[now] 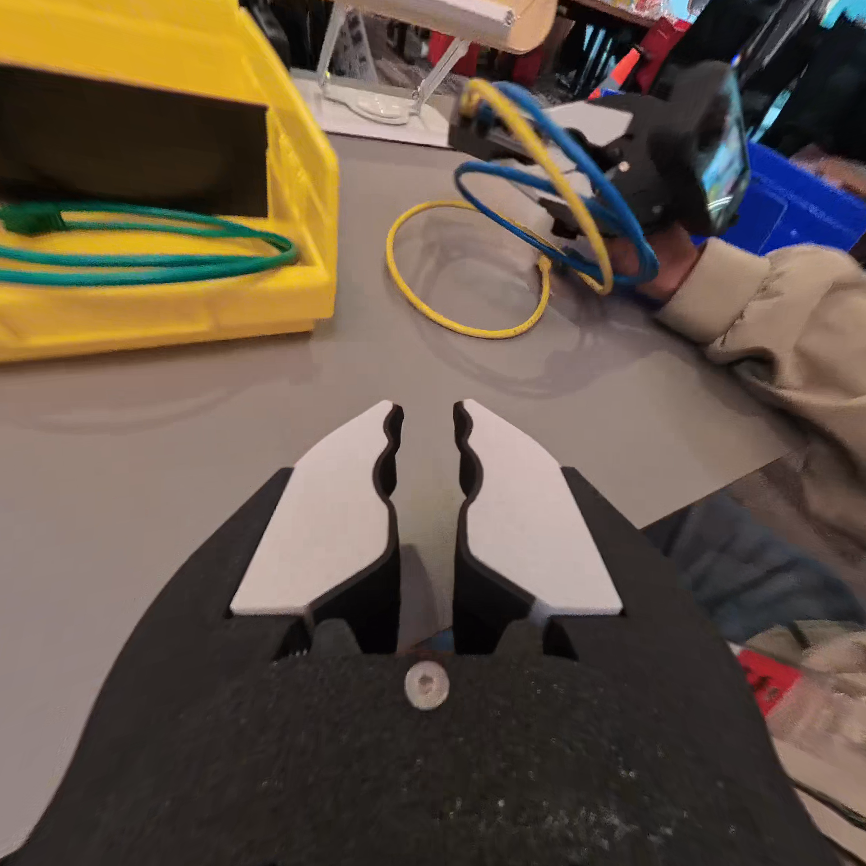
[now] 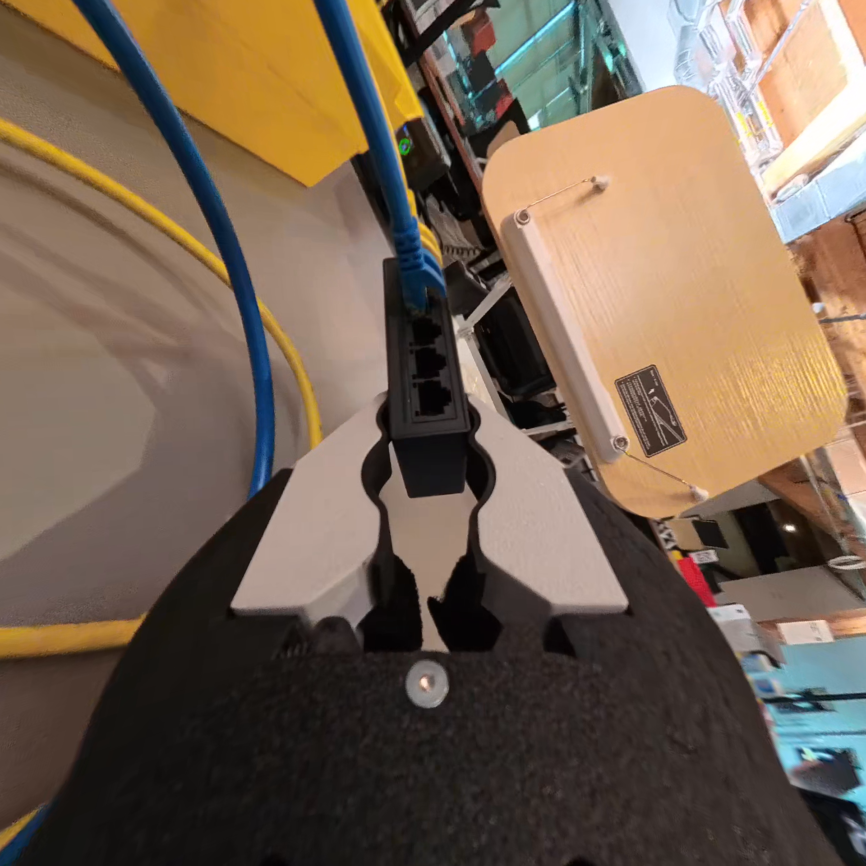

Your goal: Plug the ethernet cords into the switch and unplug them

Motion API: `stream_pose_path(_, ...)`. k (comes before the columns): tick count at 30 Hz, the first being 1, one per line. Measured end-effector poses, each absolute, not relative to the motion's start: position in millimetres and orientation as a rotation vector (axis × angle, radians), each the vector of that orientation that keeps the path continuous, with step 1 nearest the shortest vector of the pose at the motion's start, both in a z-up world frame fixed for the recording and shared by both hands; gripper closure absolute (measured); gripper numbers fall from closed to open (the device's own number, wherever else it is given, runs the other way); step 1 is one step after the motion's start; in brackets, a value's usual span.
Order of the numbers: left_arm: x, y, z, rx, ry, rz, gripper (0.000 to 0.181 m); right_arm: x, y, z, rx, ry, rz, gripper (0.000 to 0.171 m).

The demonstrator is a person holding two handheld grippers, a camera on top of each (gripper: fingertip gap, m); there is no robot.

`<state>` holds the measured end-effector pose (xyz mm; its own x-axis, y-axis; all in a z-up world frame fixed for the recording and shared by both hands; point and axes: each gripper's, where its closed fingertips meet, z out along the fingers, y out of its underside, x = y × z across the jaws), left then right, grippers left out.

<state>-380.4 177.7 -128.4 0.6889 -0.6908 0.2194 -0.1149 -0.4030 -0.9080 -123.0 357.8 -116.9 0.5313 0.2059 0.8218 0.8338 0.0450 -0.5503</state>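
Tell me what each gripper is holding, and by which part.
The right gripper holds the black switch by its near end, fingers clamping its two sides; blue cord and yellow cord are plugged into the far ports. The left gripper holds nothing, open above the table.

Left gripper point(image 1: 427, 412): matt grey plastic fingers, rough grainy black body, shiny metal screw point(image 1: 426, 686). Table point(image 1: 187, 445): smooth grey top w/ slight sheen. Yellow bin point(image 1: 300, 197) at its far left: glossy plastic; green cord point(image 1: 187, 267) inside looks rubbery. Yellow cord point(image 1: 468, 328) and blue cord point(image 1: 623, 206): smooth plastic jackets. Sleeve point(image 1: 773, 318) at right edge: soft beige cloth. Switch point(image 2: 429, 389): matt black plastic. Board point(image 2: 679, 262) beyond: light wood grain.
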Motion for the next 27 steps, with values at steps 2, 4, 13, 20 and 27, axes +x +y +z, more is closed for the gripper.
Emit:
stream_pose_path(2,-390,187,-129,-1.938,0.524,-0.794,0.156,-122,356,-116,-1.485,-0.901,-0.567,0.144)
stream_pose_path(4,-405,204,-123,-1.929,0.387,-0.812,0.149,-120,357,-117,-1.499,-0.886,-0.574,0.144)
stream_pose_path(13,-468,284,-114,-2.045,-0.219,-0.722,0.12,-115,359,-123,-1.546,-0.876,-0.501,0.144)
stream_pose_path(20,-438,300,-125,-2.194,-0.349,-0.813,0.125,-118,359,-125,-1.552,-0.885,-0.469,0.144)
stream_pose_path(27,-431,309,-127,-2.148,-0.343,-0.99,0.158,-132,354,-124,-1.484,-0.971,-0.541,0.144)
